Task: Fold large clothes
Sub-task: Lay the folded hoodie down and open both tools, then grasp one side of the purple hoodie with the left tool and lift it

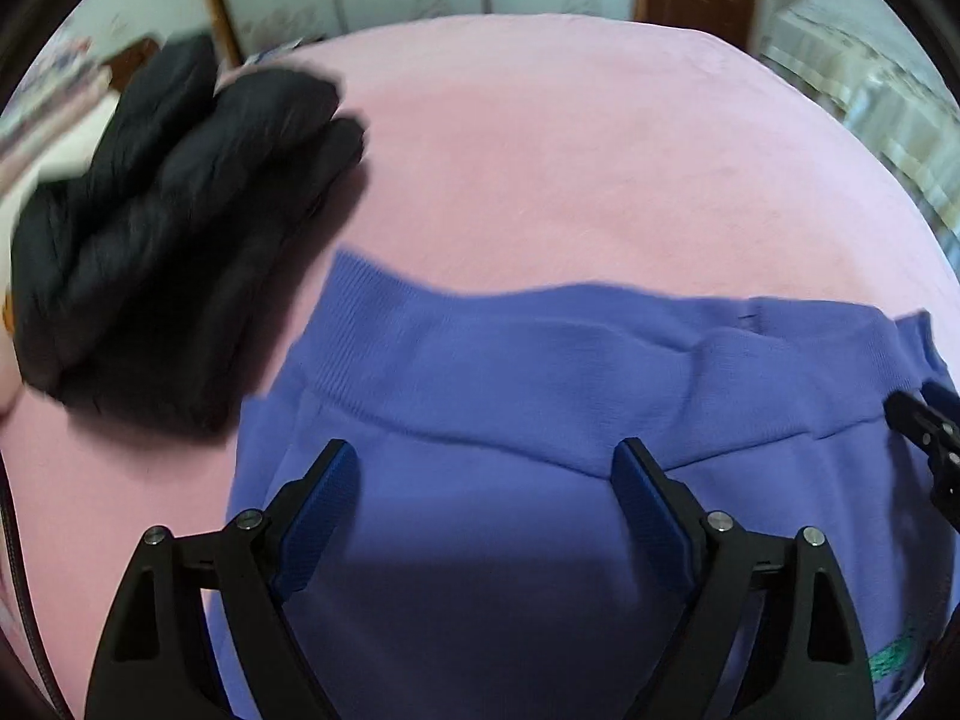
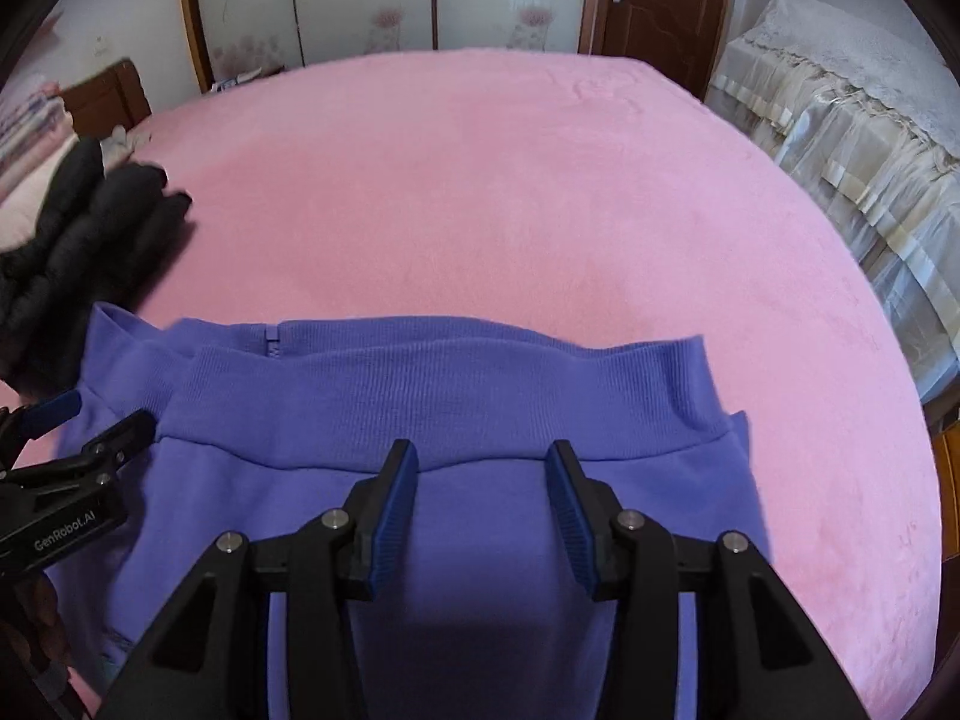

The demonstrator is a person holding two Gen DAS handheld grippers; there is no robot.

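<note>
A violet-blue cotton sweatshirt with a ribbed hem band (image 2: 420,396) lies spread flat on the bed's pink fleece blanket (image 2: 480,180). The left tool (image 1: 486,468) hangs over the garment just short of the ribbed band, its blue pads spread wide with nothing between them. The right tool (image 2: 483,468) hangs beside it over the same band, its pads partly apart and gripping nothing. A folded black puffy jacket (image 1: 168,228) rests on the blanket left of the sweatshirt.
</note>
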